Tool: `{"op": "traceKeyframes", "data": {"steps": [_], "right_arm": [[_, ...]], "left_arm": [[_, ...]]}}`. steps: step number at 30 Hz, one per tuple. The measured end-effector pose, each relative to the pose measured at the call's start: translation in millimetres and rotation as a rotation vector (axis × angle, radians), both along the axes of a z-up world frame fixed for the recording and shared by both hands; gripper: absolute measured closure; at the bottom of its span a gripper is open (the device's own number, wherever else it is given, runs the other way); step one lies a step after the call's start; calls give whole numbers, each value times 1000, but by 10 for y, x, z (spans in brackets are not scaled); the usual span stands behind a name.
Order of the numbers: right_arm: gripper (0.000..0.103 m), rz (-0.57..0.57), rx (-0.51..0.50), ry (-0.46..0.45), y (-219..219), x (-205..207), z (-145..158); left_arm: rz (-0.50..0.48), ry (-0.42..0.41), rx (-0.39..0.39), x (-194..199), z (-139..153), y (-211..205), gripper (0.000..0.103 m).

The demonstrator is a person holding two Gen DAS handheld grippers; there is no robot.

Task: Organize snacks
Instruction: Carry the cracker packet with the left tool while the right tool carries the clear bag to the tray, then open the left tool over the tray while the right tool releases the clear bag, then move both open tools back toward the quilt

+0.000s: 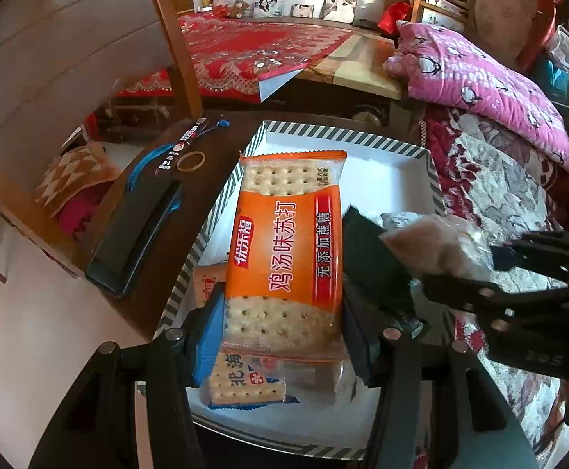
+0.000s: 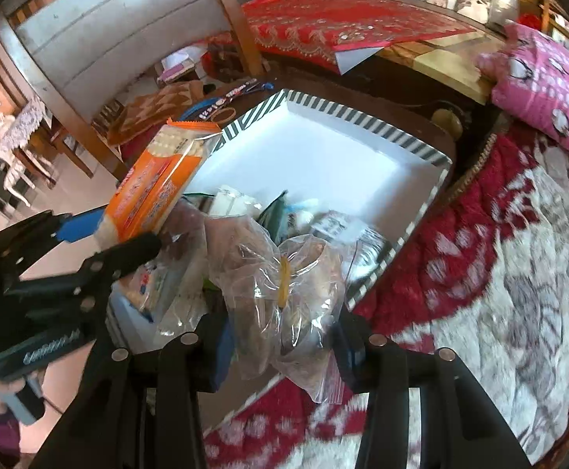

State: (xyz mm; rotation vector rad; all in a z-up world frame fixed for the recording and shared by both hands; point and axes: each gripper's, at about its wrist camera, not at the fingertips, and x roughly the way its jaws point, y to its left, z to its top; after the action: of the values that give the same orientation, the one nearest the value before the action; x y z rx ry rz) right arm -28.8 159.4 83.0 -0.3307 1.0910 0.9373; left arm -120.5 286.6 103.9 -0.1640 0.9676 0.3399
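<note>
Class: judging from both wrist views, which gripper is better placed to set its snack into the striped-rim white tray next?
Probably left: left gripper holds the orange cracker packet above the tray; right gripper's clear bag hangs at the edge.

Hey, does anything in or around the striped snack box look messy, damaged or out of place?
Nothing looks damaged or spilled. The snacks are heaped at the near end of the striped box, leaving its far end bare. The left gripper holds the orange cracker pack; the right gripper holds the clear bag.
</note>
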Motion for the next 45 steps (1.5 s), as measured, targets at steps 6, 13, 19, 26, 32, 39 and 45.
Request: {"op": "traceKeyframes", "data": {"steps": [6,13,19,26,32,39,45], "right_arm": [[57,21,-39,-18,349,131,-131],[50,24,1,18,395,147,-181],[38,-14,56,21,54,93,0],[35,-67,110,15,-335,35,193],[33,-142,123,-6,-737,29,281],[33,-234,116,-7,-1236,32,287],[31,-327,95,9,-1735,55,184]], "left_arm": [[10,5,-2,49,-43,47,49],[21,6,10,75,-62,47,49],[26,-20,40,50,36,-34,34],[12,-50,58,17,210,-215,24],[-35,-86,70,52,362,-505,17],[-122,-96,49,220,378,-927,16],[-217,-84,28,409,312,-1382,16]]}}
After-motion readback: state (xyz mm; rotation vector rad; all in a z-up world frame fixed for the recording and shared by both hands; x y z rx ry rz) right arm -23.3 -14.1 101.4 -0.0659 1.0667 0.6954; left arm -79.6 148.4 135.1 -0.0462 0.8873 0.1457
